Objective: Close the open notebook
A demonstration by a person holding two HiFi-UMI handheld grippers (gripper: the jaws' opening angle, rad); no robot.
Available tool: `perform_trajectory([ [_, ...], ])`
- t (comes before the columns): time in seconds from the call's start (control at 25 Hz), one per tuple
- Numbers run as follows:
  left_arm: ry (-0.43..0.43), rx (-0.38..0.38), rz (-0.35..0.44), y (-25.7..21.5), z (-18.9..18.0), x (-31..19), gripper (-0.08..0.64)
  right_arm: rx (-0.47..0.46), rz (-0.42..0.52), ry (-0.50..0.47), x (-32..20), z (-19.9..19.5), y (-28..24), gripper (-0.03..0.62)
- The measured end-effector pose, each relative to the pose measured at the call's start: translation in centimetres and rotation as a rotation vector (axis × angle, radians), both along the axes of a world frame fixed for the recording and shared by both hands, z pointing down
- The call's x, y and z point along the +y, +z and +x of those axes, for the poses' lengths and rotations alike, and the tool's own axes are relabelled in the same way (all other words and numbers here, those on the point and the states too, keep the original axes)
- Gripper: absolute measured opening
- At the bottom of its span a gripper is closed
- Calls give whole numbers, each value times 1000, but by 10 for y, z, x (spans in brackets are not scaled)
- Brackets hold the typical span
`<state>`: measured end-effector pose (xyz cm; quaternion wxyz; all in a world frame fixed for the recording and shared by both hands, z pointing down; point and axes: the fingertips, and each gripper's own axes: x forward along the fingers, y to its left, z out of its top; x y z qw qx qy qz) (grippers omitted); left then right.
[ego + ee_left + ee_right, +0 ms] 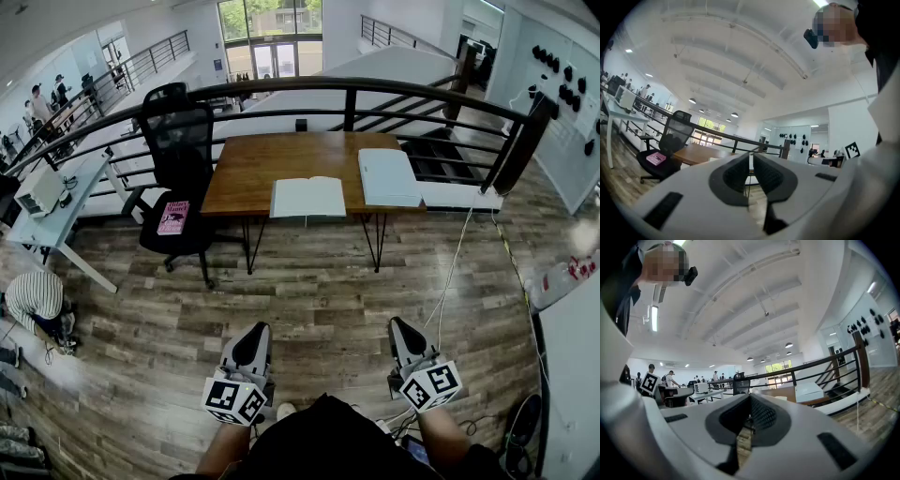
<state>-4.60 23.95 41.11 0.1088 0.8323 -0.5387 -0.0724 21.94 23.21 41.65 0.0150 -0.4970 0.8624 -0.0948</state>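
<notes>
Left gripper (251,345) & right gripper (405,339), jaws together w/ nothing inside, point level, prob. because the open notebook (307,197) lies well ahead, unreached.

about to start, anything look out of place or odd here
A pink book lies on the seat of the black chair instead of on the table. The open notebook sits right at the table's front edge. Nothing looks spilled or damaged.
</notes>
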Motion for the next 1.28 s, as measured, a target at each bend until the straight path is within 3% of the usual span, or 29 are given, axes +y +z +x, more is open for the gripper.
perform_trajectory([
  [0.84, 9, 19, -5, 6, -6, 4, 34, 5, -39, -6, -1, -17, 11, -3],
  [0.88, 10, 21, -2, 6, -7, 4, 34, -4, -28, -21, 0, -21, 9, 11],
  [0.92, 12, 21, 4, 6, -8, 5, 35, -15, -17, -39, 1, -26, 7, 79],
  [0.96, 12, 19, 10, 5, -10, 5, 36, -27, -6, -54, 1, -30, 4, 197],
  [1.0, 10, 19, 15, 5, -12, 4, 98, -39, 3, -60, 1, -34, 2, 288],
  [1.04, 5, 22, 16, 5, -15, 3, 220, -45, 8, -55, 0, -36, 1, 347],
  [1.08, -4, 27, 14, 5, -19, 2, 267, -43, 11, -45, -2, -38, 1, 374],
  [1.28, -8, 34, -5, 10, -39, -1, 278, -24, -8, -34, -8, -55, 1, 383],
])
